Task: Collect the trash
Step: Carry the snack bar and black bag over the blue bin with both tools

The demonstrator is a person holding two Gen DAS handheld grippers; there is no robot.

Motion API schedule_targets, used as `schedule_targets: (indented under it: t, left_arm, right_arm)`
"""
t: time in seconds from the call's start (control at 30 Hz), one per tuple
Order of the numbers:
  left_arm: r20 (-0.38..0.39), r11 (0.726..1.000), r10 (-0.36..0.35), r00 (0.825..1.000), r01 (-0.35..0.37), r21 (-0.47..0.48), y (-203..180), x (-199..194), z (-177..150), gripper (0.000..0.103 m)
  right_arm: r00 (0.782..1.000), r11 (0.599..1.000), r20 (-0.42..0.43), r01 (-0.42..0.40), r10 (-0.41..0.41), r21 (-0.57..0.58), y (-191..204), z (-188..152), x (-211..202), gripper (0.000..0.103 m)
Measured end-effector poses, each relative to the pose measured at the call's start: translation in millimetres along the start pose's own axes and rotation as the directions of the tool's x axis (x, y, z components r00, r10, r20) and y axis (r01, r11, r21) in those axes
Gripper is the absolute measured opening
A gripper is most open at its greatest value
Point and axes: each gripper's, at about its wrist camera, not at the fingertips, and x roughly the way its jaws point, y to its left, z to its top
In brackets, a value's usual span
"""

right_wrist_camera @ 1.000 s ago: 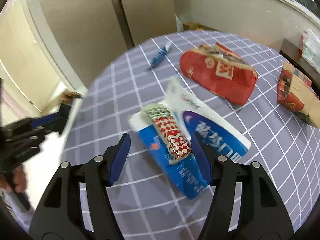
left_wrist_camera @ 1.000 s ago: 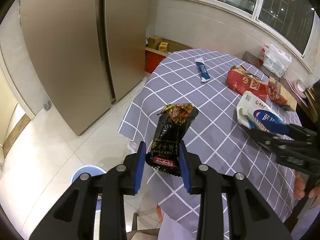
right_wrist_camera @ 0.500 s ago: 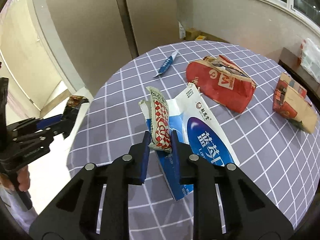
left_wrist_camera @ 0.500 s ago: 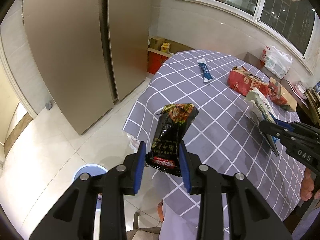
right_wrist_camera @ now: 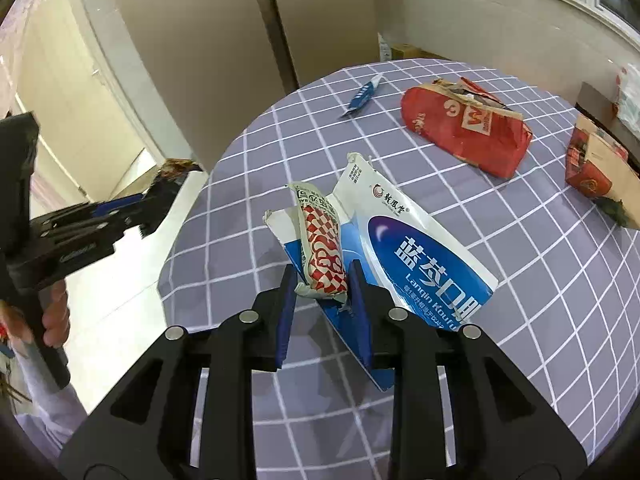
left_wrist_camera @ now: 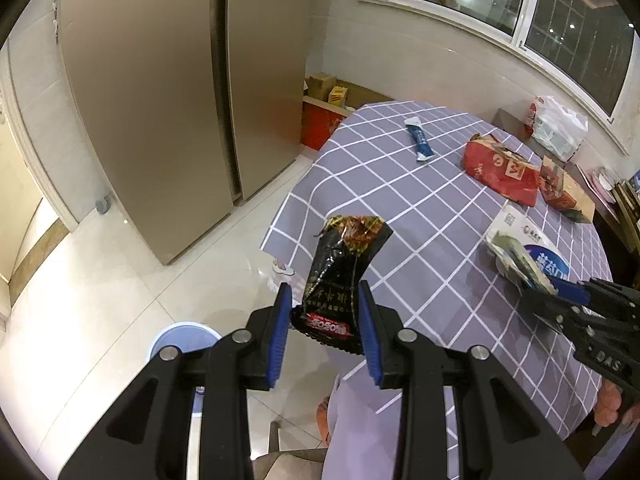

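My left gripper (left_wrist_camera: pixel 323 312) is shut on a black snack wrapper (left_wrist_camera: pixel 340 268), held upright in the air beside the table's left edge, above the floor. My right gripper (right_wrist_camera: pixel 322 294) is shut on a red-and-white checked wrapper (right_wrist_camera: pixel 322 244), lifted over the blue-and-white box (right_wrist_camera: pixel 416 260) on the checked tablecloth (right_wrist_camera: pixel 520 320). A red bag (right_wrist_camera: pixel 464 128), a blue sachet (right_wrist_camera: pixel 362 96) and a red-brown carton (right_wrist_camera: pixel 596 168) lie further back on the table. The left gripper also shows in the right wrist view (right_wrist_camera: pixel 152 208), and the right gripper in the left wrist view (left_wrist_camera: pixel 532 292).
A round blue bin (left_wrist_camera: pixel 180 340) stands on the tiled floor below my left gripper. A tall fridge (left_wrist_camera: pixel 180 92) stands to the left. Boxes (left_wrist_camera: pixel 328 88) sit by the far wall. A white plastic bag (left_wrist_camera: pixel 560 128) lies on a side shelf.
My right gripper has closed on the checked wrapper and lifted it off the blue-and-white box. My left gripper still holds the black wrapper and has drifted away from the table.
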Motion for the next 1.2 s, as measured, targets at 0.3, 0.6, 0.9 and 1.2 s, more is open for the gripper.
schedule_targets:
  t: [0.3,0.6,0.9,1.2]
  left_arm:
    - [0.004,1.0,0.005,1.0,-0.005,-0.01,7.5,-5.2,-4.4,0.032]
    - [0.011,1.0,0.001,1.0,-0.001,0.001,6.0,-7.7,-5.1,0.032]
    - [0.0,0.999,-0.031,1.0,0.031,0.016,0.4,-2.5,-5.3,0.023]
    - [0.02,0.999,-0.038,0.999,0.038,0.003,-0.8,-9.1,-3.1,0.02]
  right_arm:
    - [0.999,0.999,-0.017,-0.031,0.031,0.03,1.4,-3.7,-0.2,0.061]
    - [0.998,0.99,-0.023,-0.056,0.059,0.128,-12.0,9.9,11.6,0.031]
    - [0.999,0.989,-0.004,-0.04,0.041,0.142,-11.2,12.3,5.4,0.018]
    - [0.998,0.99,0.038,-0.048,0.043,0.131,-8.9,17.8,-14.4,0.017]
